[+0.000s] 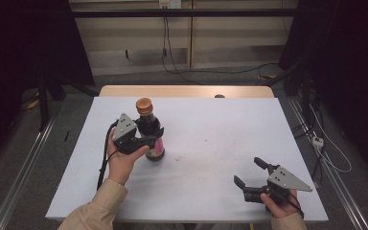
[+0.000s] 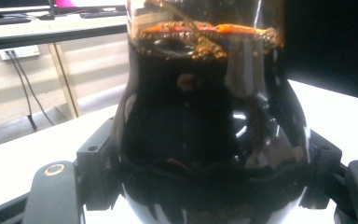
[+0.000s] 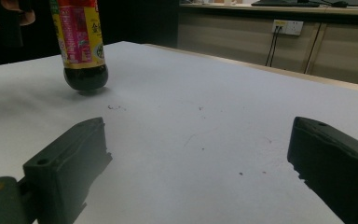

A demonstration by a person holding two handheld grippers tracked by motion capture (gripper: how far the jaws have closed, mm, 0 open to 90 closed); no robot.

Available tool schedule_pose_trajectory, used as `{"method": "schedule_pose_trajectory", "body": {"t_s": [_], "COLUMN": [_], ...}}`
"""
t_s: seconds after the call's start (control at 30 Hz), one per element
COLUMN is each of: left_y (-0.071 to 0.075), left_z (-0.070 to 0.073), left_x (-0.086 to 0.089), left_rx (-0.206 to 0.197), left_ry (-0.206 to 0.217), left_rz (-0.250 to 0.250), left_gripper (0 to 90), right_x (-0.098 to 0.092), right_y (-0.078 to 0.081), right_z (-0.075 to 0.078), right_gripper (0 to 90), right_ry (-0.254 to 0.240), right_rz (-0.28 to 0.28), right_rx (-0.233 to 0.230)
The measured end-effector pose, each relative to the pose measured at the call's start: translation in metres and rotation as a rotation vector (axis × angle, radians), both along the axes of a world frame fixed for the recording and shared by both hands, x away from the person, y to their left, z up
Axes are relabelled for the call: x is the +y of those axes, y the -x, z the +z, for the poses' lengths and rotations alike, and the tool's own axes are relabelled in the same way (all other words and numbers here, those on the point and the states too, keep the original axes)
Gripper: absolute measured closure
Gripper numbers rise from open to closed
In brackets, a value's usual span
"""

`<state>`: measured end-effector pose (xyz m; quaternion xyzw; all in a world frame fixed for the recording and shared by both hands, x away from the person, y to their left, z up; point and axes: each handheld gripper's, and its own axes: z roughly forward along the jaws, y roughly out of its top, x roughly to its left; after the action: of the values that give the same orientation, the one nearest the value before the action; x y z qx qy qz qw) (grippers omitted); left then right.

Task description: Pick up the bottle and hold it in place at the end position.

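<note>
— On the white counter [image 1: 211,143], what's going on?
— Left claw [image 1: 154,135] is clamped round a dark sauce bottle [image 1: 149,132] with an orange cap, left of centre; whether its base touches the surface I can't tell. Right claw [image 1: 249,175] gapes empty near the front right corner.
— And the room?
— Black curtains at both sides, pale wall panels behind, cables [image 1: 211,71] on the grey floor.

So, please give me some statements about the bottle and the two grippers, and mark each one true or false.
1. The left gripper is closed on the dark bottle. True.
2. The bottle has a blue cap. False: its cap is orange.
3. The right gripper holds a cup. False: its jaws stand open with nothing between them.
4. The bottle carries a label with pink and yellow. True.
5. The bottle lies flat on the table. False: it is roughly upright.
</note>
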<state>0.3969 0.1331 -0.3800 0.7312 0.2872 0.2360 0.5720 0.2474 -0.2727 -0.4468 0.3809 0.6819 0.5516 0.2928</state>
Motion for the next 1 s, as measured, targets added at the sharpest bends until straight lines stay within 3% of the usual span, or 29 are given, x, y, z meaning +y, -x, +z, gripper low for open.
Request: {"method": "schedule_pose_trajectory", "body": {"t_s": [1.0], "left_y": [-0.026], "left_z": [0.001], "left_x": [-0.050], "left_rx": [-0.019], "left_ry": [-0.041], "left_rz": [-0.054], "left_gripper": [25.3], "right_x": [-0.002], "right_y": [0.002], "right_z": [0.000], "right_gripper": [3.9], "right_ry": [-0.003], "right_rz": [-0.003], "right_rx": [-0.001]}}
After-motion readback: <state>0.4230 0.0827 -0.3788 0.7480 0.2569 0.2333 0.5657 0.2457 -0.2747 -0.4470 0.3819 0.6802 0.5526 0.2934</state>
